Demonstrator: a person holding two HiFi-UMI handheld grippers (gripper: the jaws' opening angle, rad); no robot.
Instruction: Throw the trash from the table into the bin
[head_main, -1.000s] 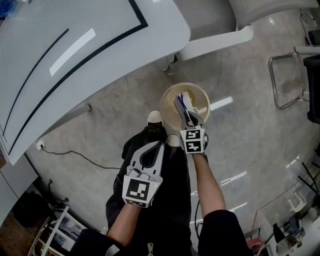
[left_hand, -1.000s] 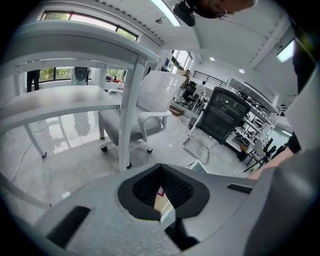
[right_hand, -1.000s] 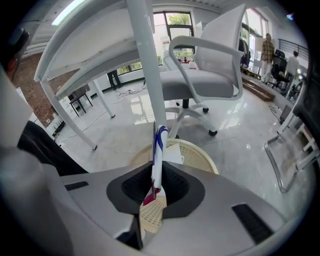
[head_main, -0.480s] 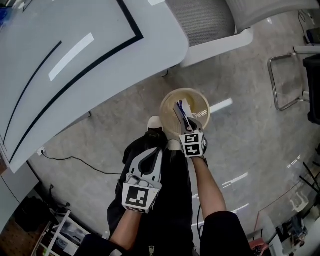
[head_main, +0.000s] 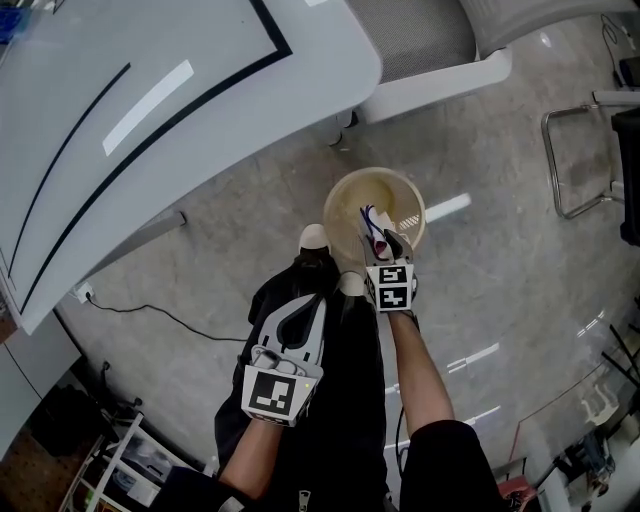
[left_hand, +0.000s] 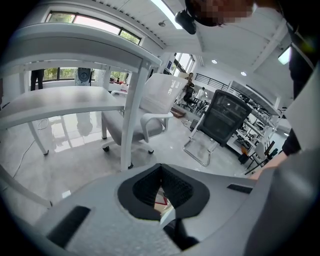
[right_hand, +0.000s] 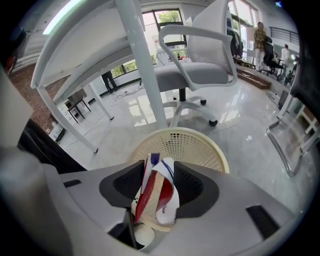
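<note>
1. My right arm reaches forward and down, with the right gripper (head_main: 383, 243) poised over the near rim of the bin (head_main: 345, 190).
2. Its jaws have just been opening and stand apart, the red, white and blue wrapper (right_hand: 160, 195) loose between them, above the bin.
3. My left gripper (head_main: 308, 297) hangs over my leg, angled down, jaws together, empty.

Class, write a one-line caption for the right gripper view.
Right claw, jaws just opened, with a red-white-blue wrapper between them above the cream mesh bin.
</note>
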